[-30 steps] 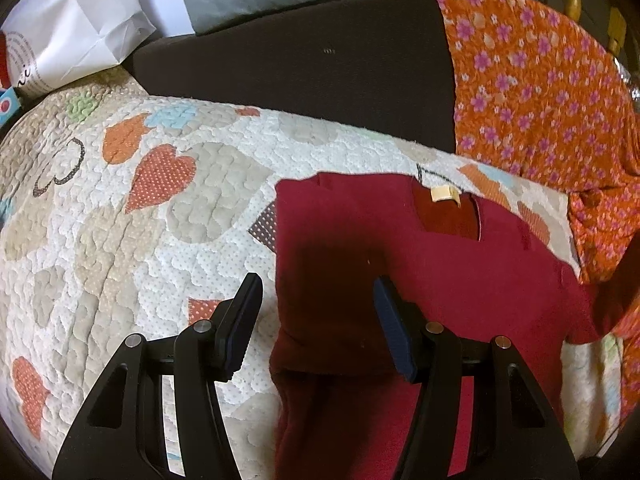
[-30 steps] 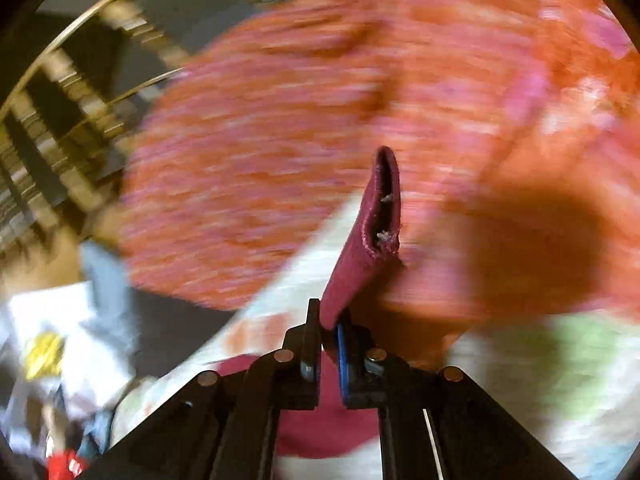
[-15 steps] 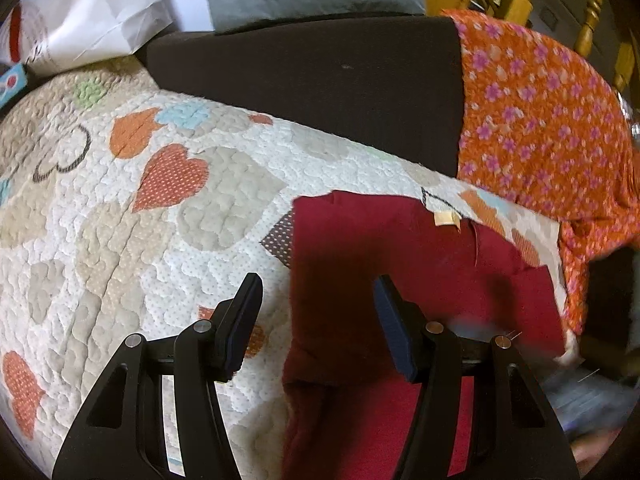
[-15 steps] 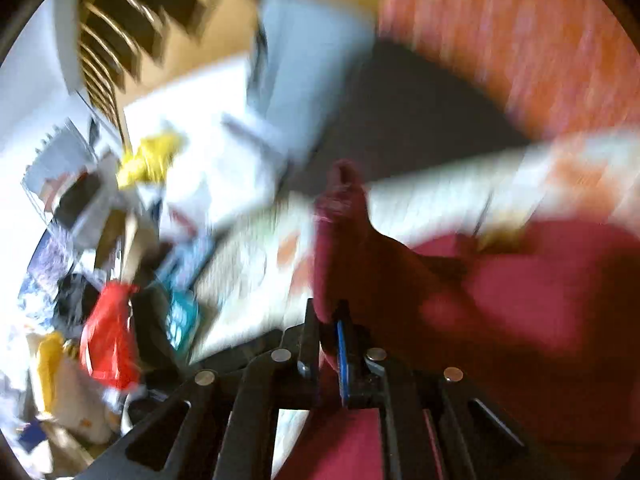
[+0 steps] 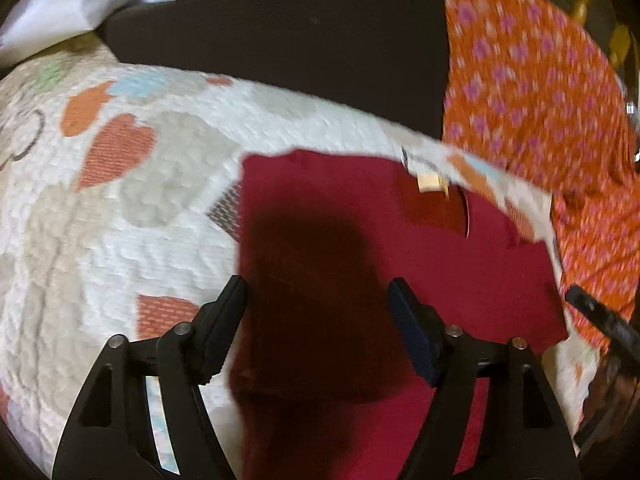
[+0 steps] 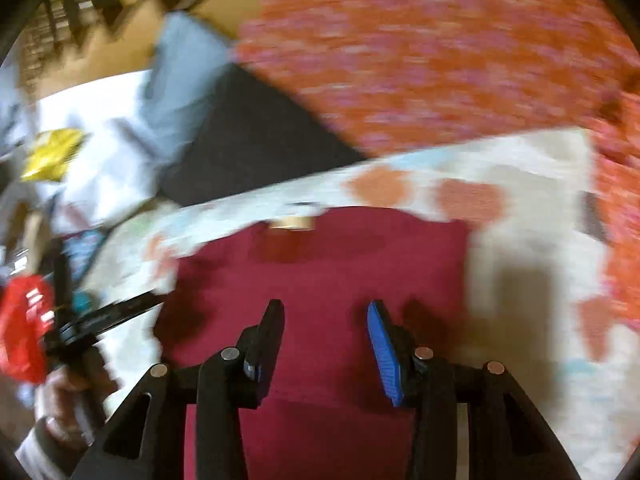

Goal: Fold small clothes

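Note:
A small dark red shirt (image 5: 344,264) lies flat on a white quilt with heart patches (image 5: 120,216), its neck label at the far edge. Both sleeves are folded in over the body. My left gripper (image 5: 318,300) is open and empty, hovering over the shirt's left part. My right gripper (image 6: 326,328) is open and empty above the shirt (image 6: 320,280) in the blurred right wrist view. Its tip also shows at the right edge of the left wrist view (image 5: 600,316).
An orange flowered cloth (image 5: 540,100) lies at the right of the quilt. A dark cushion (image 5: 280,36) stands behind it, with white bags (image 5: 60,4) at the far left. Clutter, a red bag (image 6: 24,332) among it, sits beyond the quilt's left edge.
My right gripper carried the shirt's right sleeve across onto the body, let it go and opened. The left gripper stayed open over the shirt and shifted only slightly.

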